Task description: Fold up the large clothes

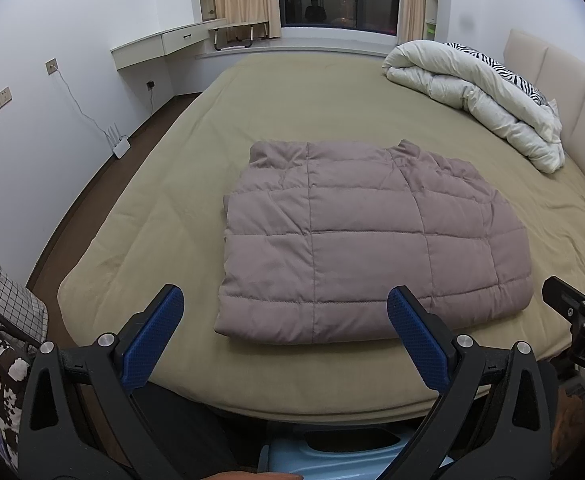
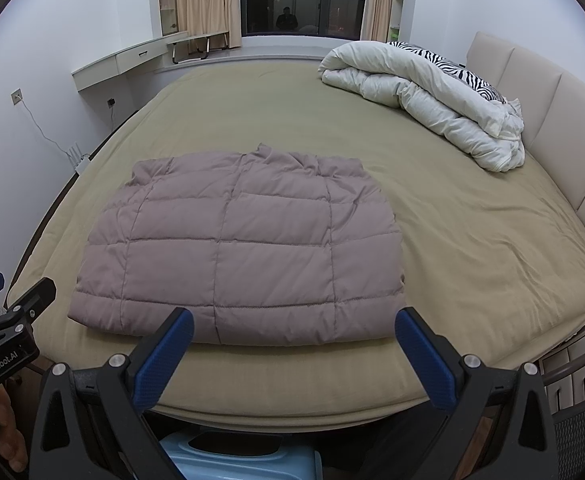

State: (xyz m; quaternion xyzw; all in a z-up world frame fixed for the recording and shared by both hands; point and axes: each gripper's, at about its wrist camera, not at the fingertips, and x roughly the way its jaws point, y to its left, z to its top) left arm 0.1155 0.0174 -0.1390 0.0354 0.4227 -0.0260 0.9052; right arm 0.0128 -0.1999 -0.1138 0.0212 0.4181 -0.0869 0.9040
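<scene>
A mauve quilted puffer jacket [image 1: 368,244] lies folded into a thick rectangle on the olive bed [image 1: 164,216], near its front edge. It also shows in the right wrist view [image 2: 244,248]. My left gripper [image 1: 284,304] is open and empty, held back over the bed's front edge, just short of the jacket's near hem. My right gripper [image 2: 292,326] is open and empty too, at the same hem. Each gripper shows at the edge of the other's view: the right one [image 1: 572,292] and the left one [image 2: 12,292].
A rolled white duvet [image 1: 480,96] with a zebra-print pillow [image 1: 504,72] lies at the far right by the beige headboard [image 1: 560,92]. A white desk [image 1: 160,42] and window stand behind. A router [image 1: 118,144] sits on the floor at left. A blue stool [image 2: 228,460] is below.
</scene>
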